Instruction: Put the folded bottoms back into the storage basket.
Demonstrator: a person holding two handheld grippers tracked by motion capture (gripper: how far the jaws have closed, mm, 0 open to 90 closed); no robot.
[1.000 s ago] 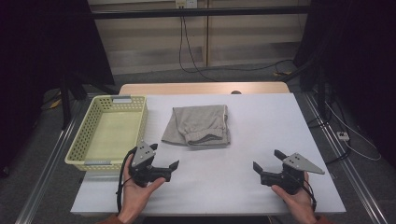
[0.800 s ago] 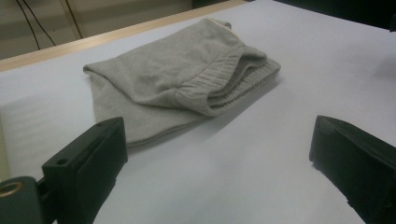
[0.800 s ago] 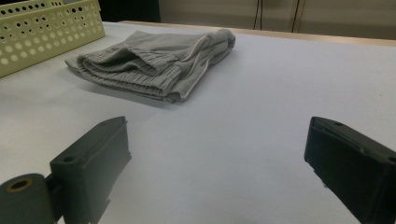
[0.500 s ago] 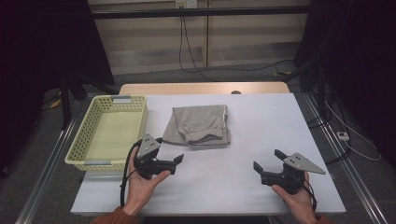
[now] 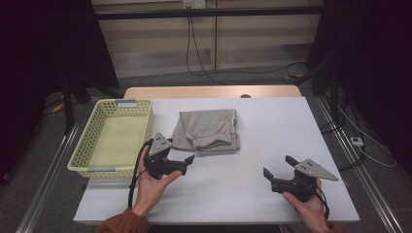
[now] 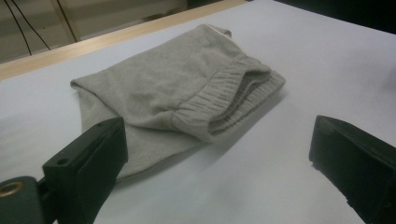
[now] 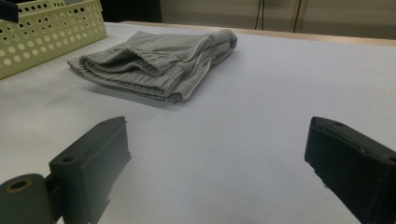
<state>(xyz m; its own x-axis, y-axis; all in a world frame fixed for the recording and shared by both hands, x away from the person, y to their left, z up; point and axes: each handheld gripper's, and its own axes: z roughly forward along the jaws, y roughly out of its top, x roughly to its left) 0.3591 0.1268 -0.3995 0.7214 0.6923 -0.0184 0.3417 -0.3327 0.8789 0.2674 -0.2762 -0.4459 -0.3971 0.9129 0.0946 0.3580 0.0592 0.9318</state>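
Note:
A folded grey garment (image 5: 209, 128) with a ribbed waistband lies on the white table (image 5: 272, 126), just behind its middle. My left gripper (image 5: 187, 164) is open, held a short way in front of the garment's near left corner and apart from it. In the left gripper view the garment (image 6: 187, 88) lies close ahead between the spread jaws of the left gripper (image 6: 219, 140). My right gripper (image 5: 276, 165) stands open near the front right of the table, well away from the cloth. Its own view shows the garment (image 7: 159, 60) farther off, beyond the open right gripper (image 7: 217, 135).
A pale yellow perforated basket (image 5: 80, 158) stands at the table's left side, beside the garment; its wall (image 7: 51, 32) shows in the right gripper view. A wooden strip (image 5: 209, 92) runs along the table's far edge. Cables hang behind.
My left gripper has moved forward and slightly right, closer to the garment's near corner. The right gripper and the garment have stayed where they were.

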